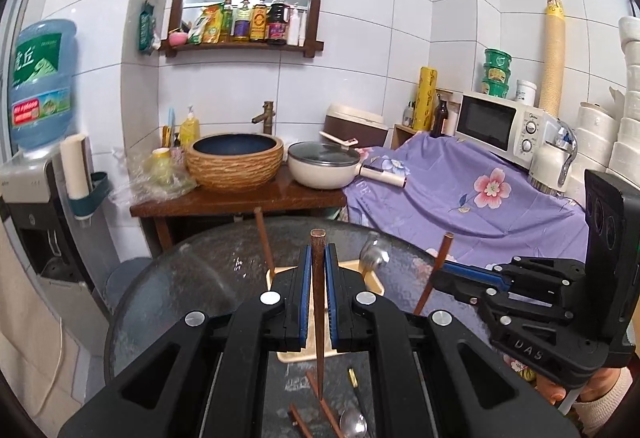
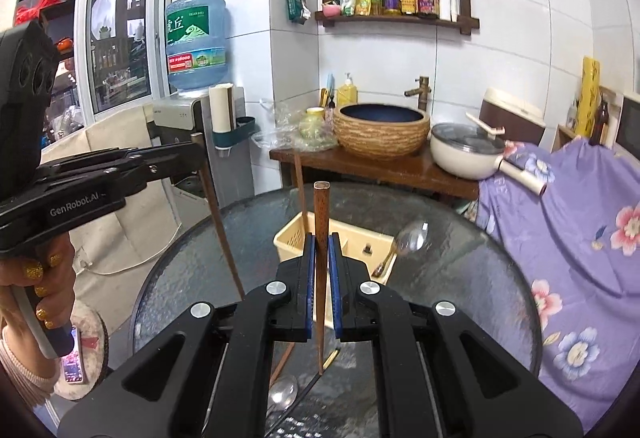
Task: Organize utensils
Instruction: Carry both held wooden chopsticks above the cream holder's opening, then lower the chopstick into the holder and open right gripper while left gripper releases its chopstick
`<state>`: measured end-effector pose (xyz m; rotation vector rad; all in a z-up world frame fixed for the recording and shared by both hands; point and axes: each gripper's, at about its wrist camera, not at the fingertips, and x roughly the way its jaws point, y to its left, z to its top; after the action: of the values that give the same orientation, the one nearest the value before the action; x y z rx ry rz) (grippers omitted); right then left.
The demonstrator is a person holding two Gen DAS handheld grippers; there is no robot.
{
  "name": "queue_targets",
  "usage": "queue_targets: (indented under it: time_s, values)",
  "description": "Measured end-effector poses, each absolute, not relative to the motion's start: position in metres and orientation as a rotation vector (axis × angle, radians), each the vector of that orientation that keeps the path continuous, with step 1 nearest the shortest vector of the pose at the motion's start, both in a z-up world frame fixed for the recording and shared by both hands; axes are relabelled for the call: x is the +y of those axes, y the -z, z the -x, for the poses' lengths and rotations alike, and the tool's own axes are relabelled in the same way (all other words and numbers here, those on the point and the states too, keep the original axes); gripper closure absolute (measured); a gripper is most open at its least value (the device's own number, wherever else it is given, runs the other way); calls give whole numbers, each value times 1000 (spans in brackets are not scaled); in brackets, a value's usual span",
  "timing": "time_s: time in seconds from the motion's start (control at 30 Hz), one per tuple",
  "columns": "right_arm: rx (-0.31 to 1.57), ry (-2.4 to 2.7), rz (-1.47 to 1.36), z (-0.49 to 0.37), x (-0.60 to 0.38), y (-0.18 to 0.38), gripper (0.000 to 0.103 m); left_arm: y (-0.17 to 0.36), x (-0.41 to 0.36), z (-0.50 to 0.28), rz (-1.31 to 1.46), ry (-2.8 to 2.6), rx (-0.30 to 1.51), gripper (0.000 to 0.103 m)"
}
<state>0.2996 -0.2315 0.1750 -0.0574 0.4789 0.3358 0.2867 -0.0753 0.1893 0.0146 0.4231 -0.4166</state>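
In the left wrist view my left gripper [image 1: 319, 252] is shut on a brown wooden chopstick [image 1: 319, 350], which stands upright above the round glass table [image 1: 192, 286]. To its right, my right gripper [image 1: 439, 274] is shut on a second chopstick [image 1: 424, 294]. The right wrist view shows that right gripper [image 2: 322, 240] clamping its chopstick [image 2: 320, 318], with the left gripper [image 2: 199, 157] at the left holding its own chopstick [image 2: 224, 238]. Behind both stands a beige utensil basket [image 2: 294, 238] with a chopstick [image 2: 300, 190] and a metal spoon [image 2: 412, 236] in it.
On the table in front of the basket lie loose chopsticks [image 1: 316, 390], a spoon [image 1: 354, 426] and a dark thin utensil [image 1: 353, 378]. Beyond the table are a wooden stand with a woven basin [image 1: 235, 162] and a pan [image 1: 322, 168], and purple flowered cloth [image 1: 460, 206] at the right.
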Motion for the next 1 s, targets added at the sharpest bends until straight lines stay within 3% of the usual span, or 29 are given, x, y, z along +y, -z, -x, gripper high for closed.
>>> queue_targets:
  time_s: [0.53,1.0]
  values:
    - [378,-249,4,-355,-234,-277,96,-274,-79,-352,60,309,345,96]
    - [463,-190,-27,-409,-236,-207,96,-197,-81,-409,111,246,471,96]
